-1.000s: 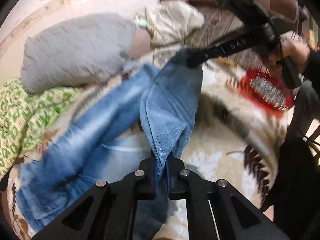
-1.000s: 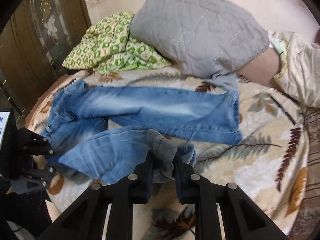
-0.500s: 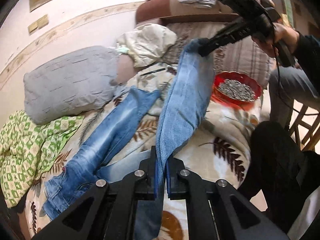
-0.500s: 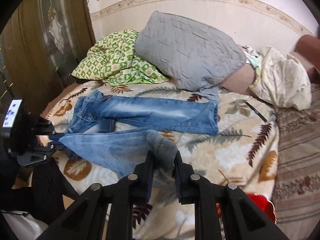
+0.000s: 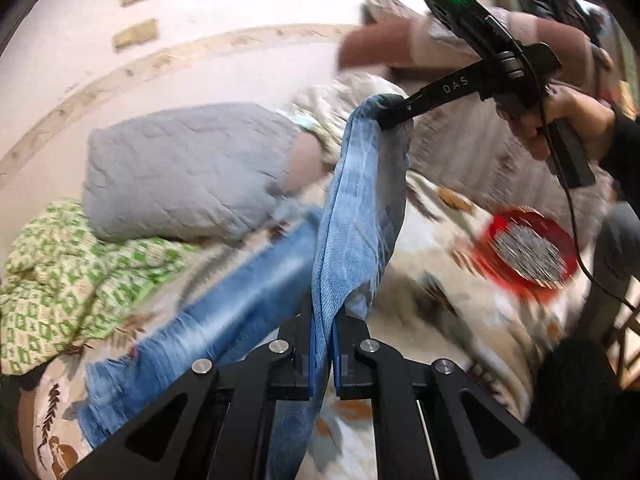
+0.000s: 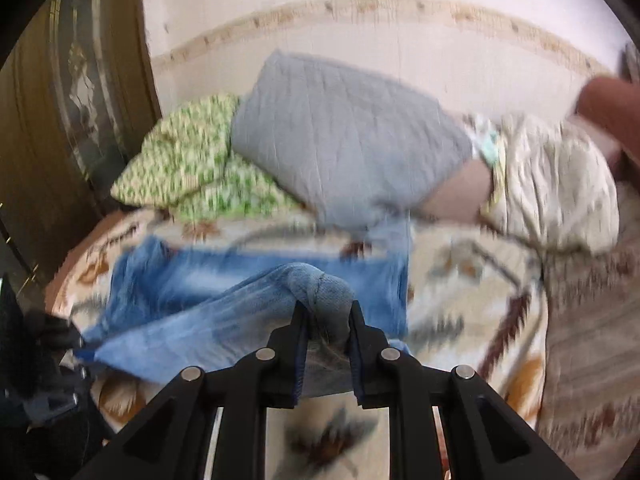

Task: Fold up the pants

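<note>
Blue jeans (image 5: 224, 312) lie on a leaf-patterned bedspread (image 5: 448, 300). One leg (image 5: 356, 216) is lifted off the bed and stretched between both grippers. My left gripper (image 5: 322, 320) is shut on its thin edge near the waist end. In the left wrist view my right gripper (image 5: 390, 114) holds the leg's cuff high up, a hand (image 5: 560, 120) on its handle. In the right wrist view my right gripper (image 6: 326, 316) is shut on the bunched cuff (image 6: 320, 284). The other leg (image 6: 256, 276) lies flat on the bed behind it. My left gripper (image 6: 64, 344) shows dark at the left edge.
A grey quilted pillow (image 5: 184, 172), a green patterned blanket (image 5: 60, 272) and a cream bundle (image 6: 552, 184) lie at the bed's far side by the wall. A red bowl of seeds (image 5: 524, 248) sits on the bed at the right. A dark wooden door (image 6: 60, 120) stands left.
Both grippers have risen with the jeans leg in them, so the leg now hangs higher above the bed. The views have tilted up toward the wall.
</note>
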A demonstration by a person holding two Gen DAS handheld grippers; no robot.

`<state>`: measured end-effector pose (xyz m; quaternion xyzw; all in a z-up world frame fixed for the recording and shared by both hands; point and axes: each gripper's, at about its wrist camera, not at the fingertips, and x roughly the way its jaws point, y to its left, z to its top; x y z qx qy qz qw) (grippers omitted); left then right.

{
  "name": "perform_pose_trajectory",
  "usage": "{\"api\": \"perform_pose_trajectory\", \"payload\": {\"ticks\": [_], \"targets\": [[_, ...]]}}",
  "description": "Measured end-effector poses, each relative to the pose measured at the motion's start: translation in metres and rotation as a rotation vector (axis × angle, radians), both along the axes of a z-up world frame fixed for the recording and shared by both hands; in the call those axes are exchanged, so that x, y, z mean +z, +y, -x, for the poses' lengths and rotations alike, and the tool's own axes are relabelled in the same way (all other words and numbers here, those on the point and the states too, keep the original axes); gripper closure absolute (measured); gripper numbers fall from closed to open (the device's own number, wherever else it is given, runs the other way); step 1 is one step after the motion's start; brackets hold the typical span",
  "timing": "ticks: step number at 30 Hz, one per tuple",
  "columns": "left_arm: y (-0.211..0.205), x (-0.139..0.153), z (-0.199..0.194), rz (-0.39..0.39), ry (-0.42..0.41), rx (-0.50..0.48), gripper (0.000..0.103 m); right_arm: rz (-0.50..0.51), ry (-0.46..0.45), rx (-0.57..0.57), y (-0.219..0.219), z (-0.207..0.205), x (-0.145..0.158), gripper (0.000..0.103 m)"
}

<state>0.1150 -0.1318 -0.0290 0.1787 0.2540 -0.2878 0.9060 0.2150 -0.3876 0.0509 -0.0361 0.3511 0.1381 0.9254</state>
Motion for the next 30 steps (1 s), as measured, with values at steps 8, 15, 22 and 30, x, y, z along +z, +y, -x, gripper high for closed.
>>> {"api": "perform_pose_trajectory", "payload": {"ticks": [8,15,22,30], "targets": [[-0.037,-0.059,-0.006,-0.037,0.072,0.011,0.097,-0.002,0.106,-0.09,-0.025,-0.025,-0.061,0.084],[-0.067,-0.13,0.036,-0.143,0.174,-0.073,0.097,-0.015,0.296,-0.139,-0.069,0.024,-0.134,0.084],[-0.078,-0.168,0.047,-0.24,0.174,-0.069,0.097,0.027,0.368,-0.139,-0.076,0.053,-0.161,0.082],[-0.06,-0.138,0.041,-0.183,0.214,-0.042,0.012,0.071,0.277,-0.176,-0.069,0.058,-0.122,0.019]]}}
